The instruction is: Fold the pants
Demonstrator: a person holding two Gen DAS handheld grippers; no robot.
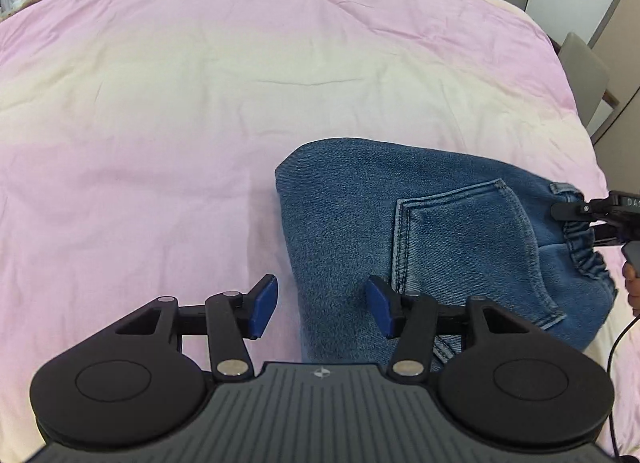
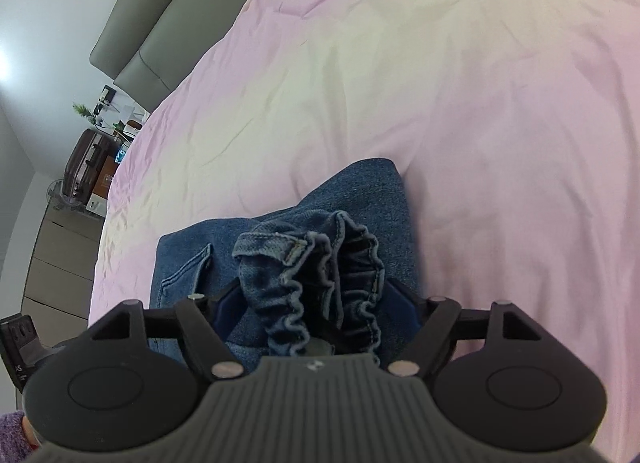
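Lying folded on a pink quilted bedspread (image 1: 160, 123), blue denim pants (image 1: 400, 231) are seen under the left gripper (image 1: 324, 305), jaws spread, empty. Right wrist view: right gripper (image 2: 316, 303) spread around the ruffled elastic waistband (image 2: 320, 283), unpinched.

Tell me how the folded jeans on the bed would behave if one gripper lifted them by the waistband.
The jeans would probably sag and unfold: they lie in soft, rounded folds. The elastic waistband is ruffled, so it likely stretches before the weight follows. The thick, fuzzy denim looks grippy, and fairly heavy for its size.
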